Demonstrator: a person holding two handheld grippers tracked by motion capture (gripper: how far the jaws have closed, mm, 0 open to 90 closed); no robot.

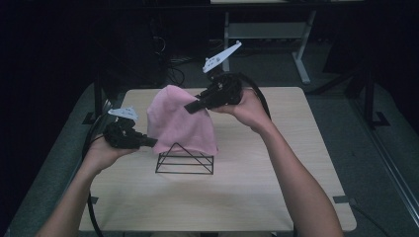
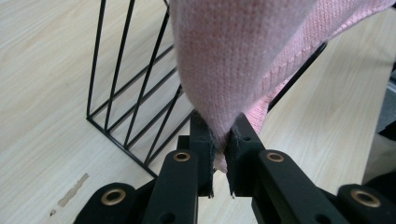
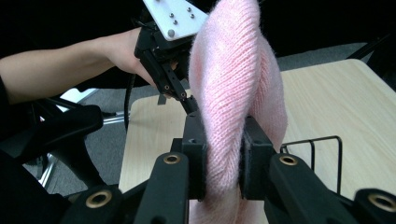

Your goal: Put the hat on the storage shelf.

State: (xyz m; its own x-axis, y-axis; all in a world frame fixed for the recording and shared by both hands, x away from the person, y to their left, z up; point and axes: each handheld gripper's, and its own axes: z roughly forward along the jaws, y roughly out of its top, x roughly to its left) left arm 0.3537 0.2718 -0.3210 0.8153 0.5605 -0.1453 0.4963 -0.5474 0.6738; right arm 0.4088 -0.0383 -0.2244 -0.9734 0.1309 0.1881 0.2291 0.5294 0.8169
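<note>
One pink knit cloth [image 1: 180, 121], one wire rack [image 1: 185, 163]

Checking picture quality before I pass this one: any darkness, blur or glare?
High view: dim, surroundings nearly black, table and pink cloth readable. Left gripper view: bright, cloth weave sharp, no glare. Right gripper view: cloth in focus, black background, white plate of the left gripper slightly overexposed.
</note>
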